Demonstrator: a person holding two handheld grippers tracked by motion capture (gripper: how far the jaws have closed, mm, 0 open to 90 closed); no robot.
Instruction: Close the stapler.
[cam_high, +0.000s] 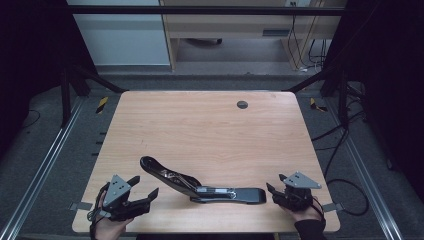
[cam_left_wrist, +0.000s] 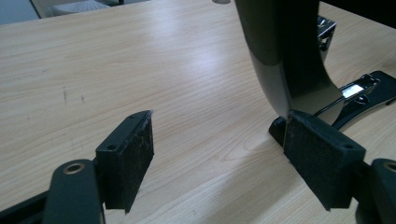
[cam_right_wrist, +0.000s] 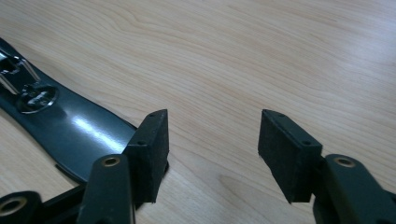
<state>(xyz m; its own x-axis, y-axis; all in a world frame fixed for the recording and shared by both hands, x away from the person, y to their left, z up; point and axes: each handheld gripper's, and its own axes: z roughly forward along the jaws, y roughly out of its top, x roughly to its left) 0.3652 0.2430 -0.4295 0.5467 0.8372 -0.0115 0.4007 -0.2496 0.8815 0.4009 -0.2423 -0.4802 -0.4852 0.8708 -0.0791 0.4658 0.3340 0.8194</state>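
Stapler (cam_high: 200, 183) — a long black one, hinged open with its upper arm tilted toward the upper left — lies low and central on the wooden table (cam_high: 210, 125). Left gripper (cam_high: 142, 190) and right gripper (cam_high: 274, 191) flank it, jaws released, grasping nothing.

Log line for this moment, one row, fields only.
left gripper: open, empty | right gripper: open, empty | black stapler: on wooden table, opened out, between grippers, untouched

Black grippers (cam_high: 136, 196) with grey three-cornered plates (cam_high: 118, 185), foam-padded fingers (cam_left_wrist: 128, 156), brass-ringed screw holes; dark sleeve (cam_high: 310, 230).
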